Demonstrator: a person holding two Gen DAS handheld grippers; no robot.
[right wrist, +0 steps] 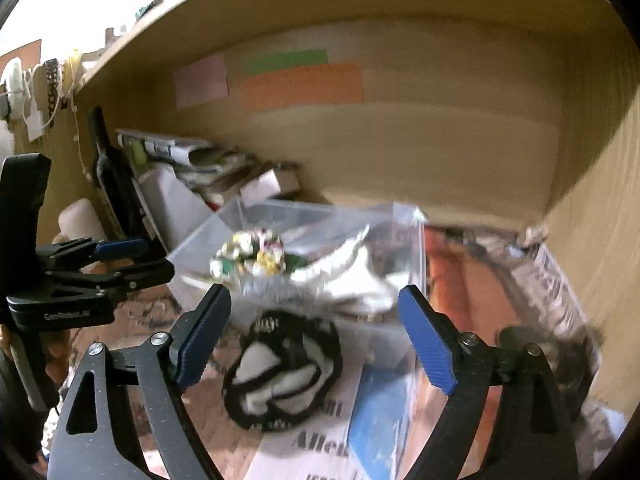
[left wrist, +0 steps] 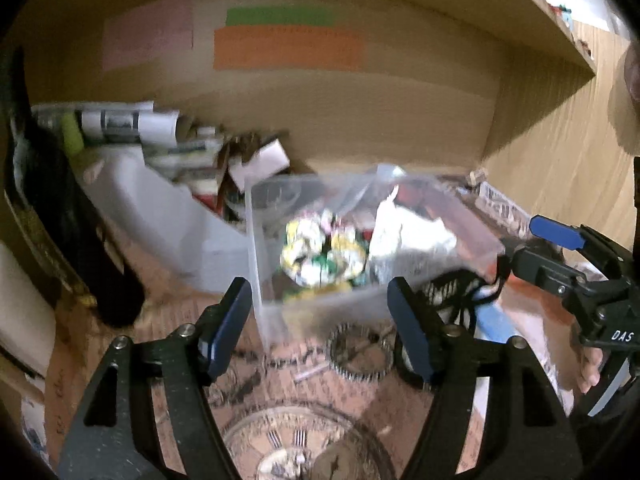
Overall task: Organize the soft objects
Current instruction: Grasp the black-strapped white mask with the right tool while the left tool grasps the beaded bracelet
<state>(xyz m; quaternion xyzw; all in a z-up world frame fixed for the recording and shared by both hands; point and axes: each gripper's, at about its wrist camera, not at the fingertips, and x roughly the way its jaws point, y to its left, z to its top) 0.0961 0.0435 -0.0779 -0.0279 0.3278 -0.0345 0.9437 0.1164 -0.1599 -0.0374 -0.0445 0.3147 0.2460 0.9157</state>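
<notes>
The left gripper (left wrist: 320, 320) stands wide, nothing between its blue-padded fingers (left wrist: 226, 328); the right gripper (right wrist: 316, 332) gapes likewise, empty. Just beyond both sits a clear plastic tub (right wrist: 400, 216) holding a floral fabric bundle (left wrist: 324, 252). A black-and-white knitted piece (right wrist: 284, 368) lies before the tub, below the right fingers.
</notes>
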